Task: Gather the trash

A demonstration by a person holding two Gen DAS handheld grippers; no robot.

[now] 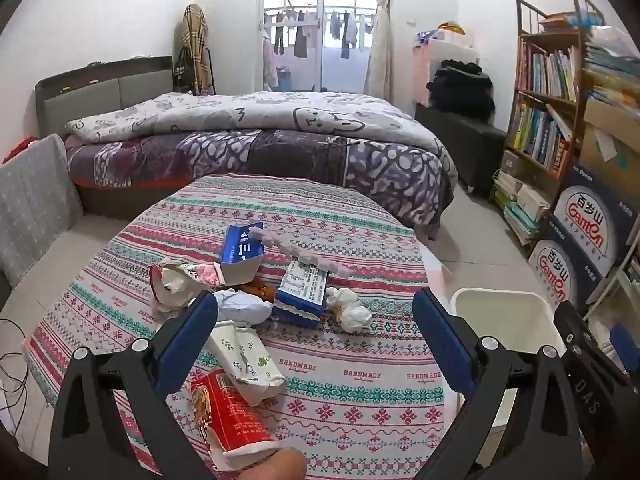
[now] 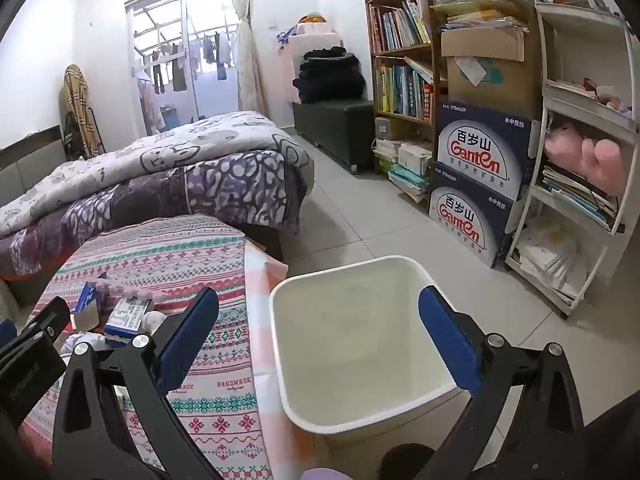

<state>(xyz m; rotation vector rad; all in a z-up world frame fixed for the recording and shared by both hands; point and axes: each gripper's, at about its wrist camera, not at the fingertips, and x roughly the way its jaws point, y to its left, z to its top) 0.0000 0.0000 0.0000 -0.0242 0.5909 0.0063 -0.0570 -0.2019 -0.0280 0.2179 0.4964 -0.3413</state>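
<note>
Presently, on the round table point(image 1: 360, 412) under its patterned cloth: one loose heap of trash, uncollected. Items, near to far: a red packet point(image 1: 230, 420) at the near edge; a white wrapper with green leaf print point(image 1: 248, 360) touching it; a pale blue crumpled wrapper point(image 1: 240, 306); a blue-and-white carton point(image 1: 302, 290) lying flat; a crumpled white tissue point(image 1: 350, 310) just beside the carton; an open blue box point(image 1: 242, 252) behind; a torn red-and-white bag point(image 1: 180, 280) at the left of the heap. Left gripper point(image 1: 314, 334): fingers spread wide, nothing between them, held above the table with the heap mostly under its left finger. Right gripper point(image 2: 320, 340): likewise spread and empty, held over the white bin point(image 2: 356, 408). The bin stands on the floor just beside the table's right edge; no trash is visible inside it. Step in hand, by my reckoning: the very first pick, not yet made. Next move calls for lowering the left gripper onto one piece, probably the leaf-print wrapper or the red packet, closing on it alone, then carrying it rightward over the bin's rim.
</note>
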